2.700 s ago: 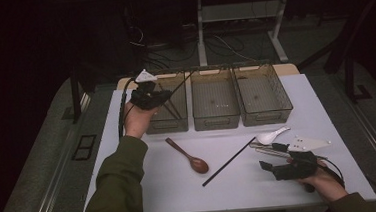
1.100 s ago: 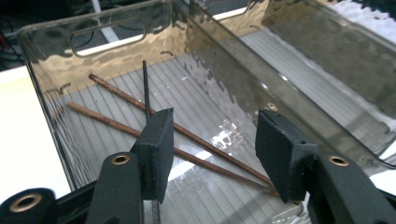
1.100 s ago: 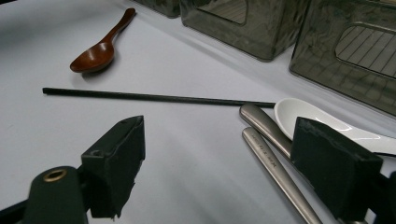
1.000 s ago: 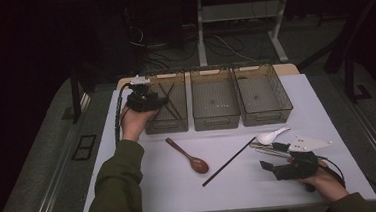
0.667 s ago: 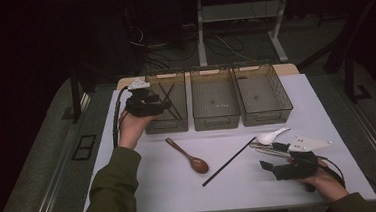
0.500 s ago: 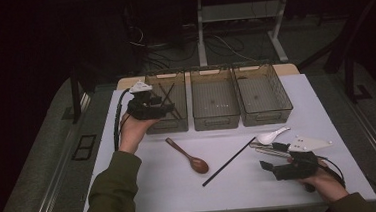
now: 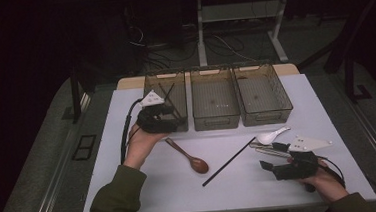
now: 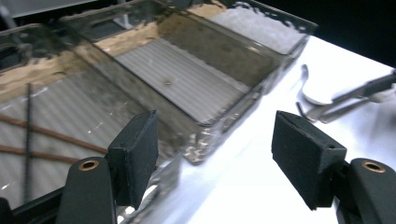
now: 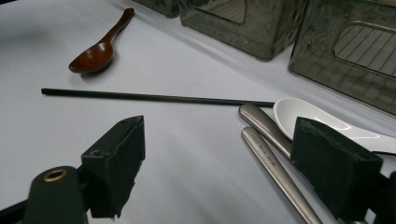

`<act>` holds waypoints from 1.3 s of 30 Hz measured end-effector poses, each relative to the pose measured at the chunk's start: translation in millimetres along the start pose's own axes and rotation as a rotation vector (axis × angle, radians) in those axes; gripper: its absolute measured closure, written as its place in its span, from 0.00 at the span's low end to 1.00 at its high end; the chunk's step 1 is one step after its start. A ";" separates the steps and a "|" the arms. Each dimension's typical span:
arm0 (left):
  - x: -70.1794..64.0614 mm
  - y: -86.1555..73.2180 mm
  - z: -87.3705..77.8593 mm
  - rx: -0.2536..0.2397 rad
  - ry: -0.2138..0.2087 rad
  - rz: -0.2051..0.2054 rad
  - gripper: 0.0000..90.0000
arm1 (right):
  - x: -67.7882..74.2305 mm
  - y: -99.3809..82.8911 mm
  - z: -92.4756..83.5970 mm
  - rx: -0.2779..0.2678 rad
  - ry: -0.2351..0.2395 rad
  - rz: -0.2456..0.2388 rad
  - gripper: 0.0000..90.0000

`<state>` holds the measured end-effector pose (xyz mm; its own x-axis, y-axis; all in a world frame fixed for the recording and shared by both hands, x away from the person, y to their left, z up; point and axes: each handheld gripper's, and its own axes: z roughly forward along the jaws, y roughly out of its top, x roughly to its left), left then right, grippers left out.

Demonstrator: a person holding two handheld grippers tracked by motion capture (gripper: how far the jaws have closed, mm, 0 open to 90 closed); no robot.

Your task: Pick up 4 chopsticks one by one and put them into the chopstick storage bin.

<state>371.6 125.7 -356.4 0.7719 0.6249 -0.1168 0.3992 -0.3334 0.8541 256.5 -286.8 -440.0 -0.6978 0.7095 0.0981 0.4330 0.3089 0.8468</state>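
Note:
Three clear bins stand in a row at the back of the white table (image 7: 146, 189). The left bin (image 7: 155, 83) holds a black chopstick (image 7: 168, 91) and brown sticks (image 8: 44, 134). My left gripper (image 7: 173, 121) hovers at that bin's near wall (image 8: 154, 135). Its jaws (image 8: 215, 158) are open, have just been opening, and grip nothing. On the table lie a brown wooden spoon (image 7: 189, 157), a black chopstick (image 7: 228, 162), a white spoon (image 7: 272, 135) and two metal handles (image 9: 268, 144). My right gripper (image 7: 269, 156) rests open at front right, its jaws (image 9: 219, 168) straddling the table before the metal handles.
The middle bin (image 7: 216, 118) and right bin (image 7: 266, 114) look empty apart from small specks. Cables and table legs lie on the dark floor behind. The table's front edge runs just behind both forearms.
The left gripper held a black chopstick over the left bin, then let it go into the bin. It drew back toward the near side as its jaws widened. The right gripper stayed still.

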 end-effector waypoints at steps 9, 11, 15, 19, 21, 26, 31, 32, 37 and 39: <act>-26.7 -11.4 8.3 0.011 -0.047 0.024 0.33 | 1.1 -1.4 -0.8 0.004 -0.001 0.000 0.20; -32.4 -14.3 9.7 0.015 -0.054 0.032 0.32 | 0.9 -1.2 -0.8 0.003 -0.001 0.001 0.19; -42.5 -20.8 12.0 0.009 -0.061 0.040 0.32 | 0.9 -1.4 -0.5 0.004 -0.003 0.000 0.20; -50.8 -28.2 13.7 0.010 -0.069 0.045 0.32 | 1.2 -1.3 -0.4 0.006 -0.003 -0.002 0.20; -54.5 -32.2 14.9 0.008 -0.068 0.043 0.32 | 1.5 -1.4 0.1 0.007 -0.001 -0.006 0.20; -64.4 -42.9 18.1 0.027 -0.078 0.049 0.36 | 2.0 -1.2 0.9 0.009 0.000 -0.009 0.20; -76.3 -50.6 20.3 0.036 -0.094 0.053 0.41 | 1.2 -0.9 1.1 0.006 0.000 -0.008 0.20; -78.9 -51.9 21.0 0.042 -0.095 0.051 0.42 | 1.0 -0.7 1.0 0.005 0.000 -0.009 0.19; -91.6 -57.2 29.0 0.056 -0.106 0.069 0.49 | 1.5 -0.5 1.2 0.004 0.001 -0.008 0.20; -95.2 -58.7 32.3 0.062 -0.106 0.080 0.52 | 1.5 -0.6 1.4 0.004 0.000 -0.009 0.19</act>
<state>290.7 63.0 -411.7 0.8493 0.5173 -0.1051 0.3612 -0.4242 0.8304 256.0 -285.0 -441.1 -0.7016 0.7068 0.0904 0.4292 0.3179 0.8454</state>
